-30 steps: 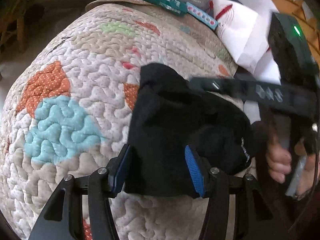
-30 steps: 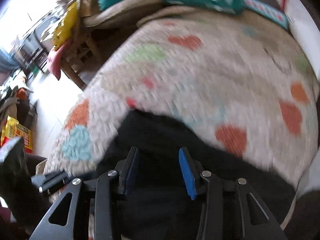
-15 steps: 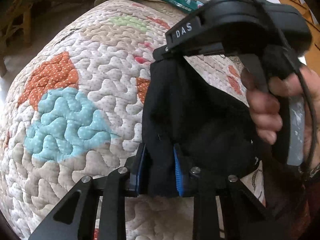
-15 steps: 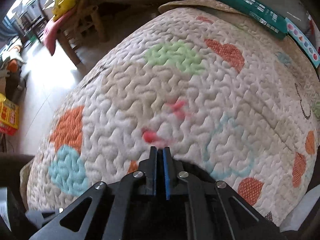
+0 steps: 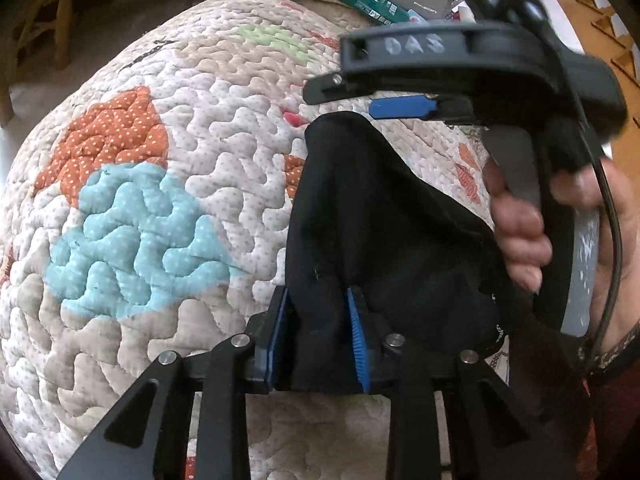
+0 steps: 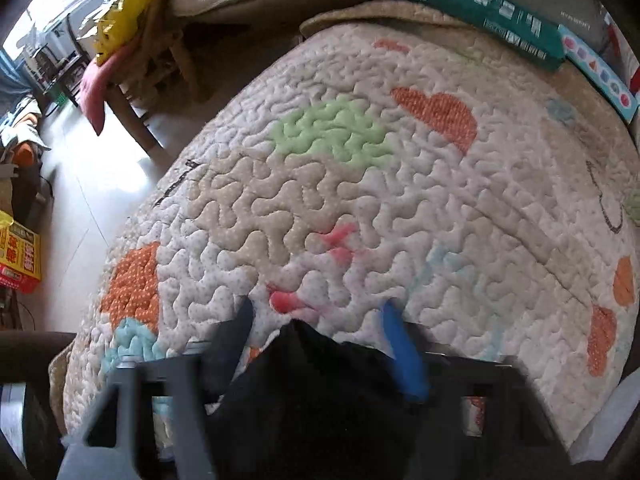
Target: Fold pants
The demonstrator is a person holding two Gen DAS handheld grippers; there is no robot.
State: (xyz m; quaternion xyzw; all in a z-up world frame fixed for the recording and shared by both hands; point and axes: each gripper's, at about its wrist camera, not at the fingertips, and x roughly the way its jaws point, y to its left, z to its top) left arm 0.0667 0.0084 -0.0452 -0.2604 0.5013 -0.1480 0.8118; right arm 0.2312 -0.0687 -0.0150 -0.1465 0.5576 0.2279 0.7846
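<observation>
Black pants (image 5: 372, 216) bunched (folded), L gripper (image 5: 318, 334) pinching, on quilt (image 5: 160, 160)

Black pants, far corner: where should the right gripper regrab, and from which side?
Judging by the left wrist view, take the pants at the raised far tip, coming down from above. The right gripper is open just over that peak, which stands off the quilt, while the left gripper pinches the near edge.
</observation>
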